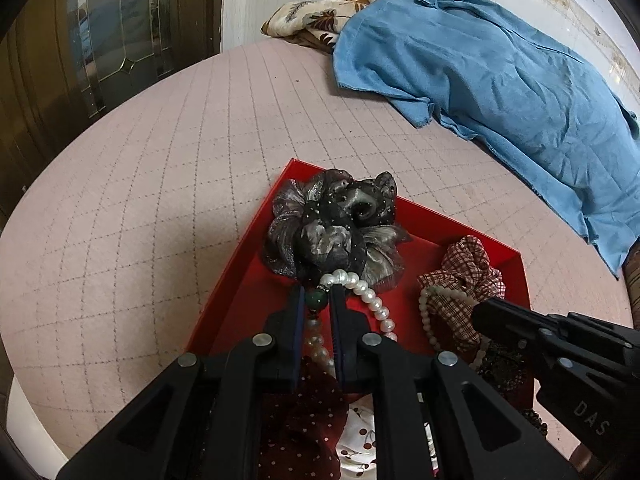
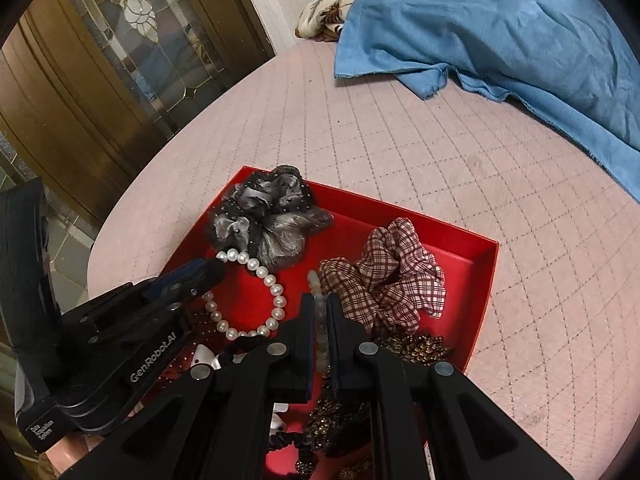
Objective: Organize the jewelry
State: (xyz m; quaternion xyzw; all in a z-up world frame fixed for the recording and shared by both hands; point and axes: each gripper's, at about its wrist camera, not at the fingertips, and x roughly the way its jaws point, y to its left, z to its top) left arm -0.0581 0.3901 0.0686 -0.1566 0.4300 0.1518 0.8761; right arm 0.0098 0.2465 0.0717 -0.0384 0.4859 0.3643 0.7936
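Your left gripper (image 1: 317,300) pinches the pearl bracelet (image 2: 256,296) at its green bead (image 1: 316,300), over the red tray (image 2: 486,268). Your right gripper (image 2: 320,308) is clamped on the pale bead bracelet (image 1: 430,312), beside the plaid scrunchie (image 2: 384,276).

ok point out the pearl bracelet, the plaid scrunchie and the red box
pearl bracelet (image 2: 275,289), right wrist view, on a pearl at its right curve
plaid scrunchie (image 2: 386,270), right wrist view, on its checked fabric, mid-ruffle
red box (image 2: 486,276), right wrist view, on its right inner wall
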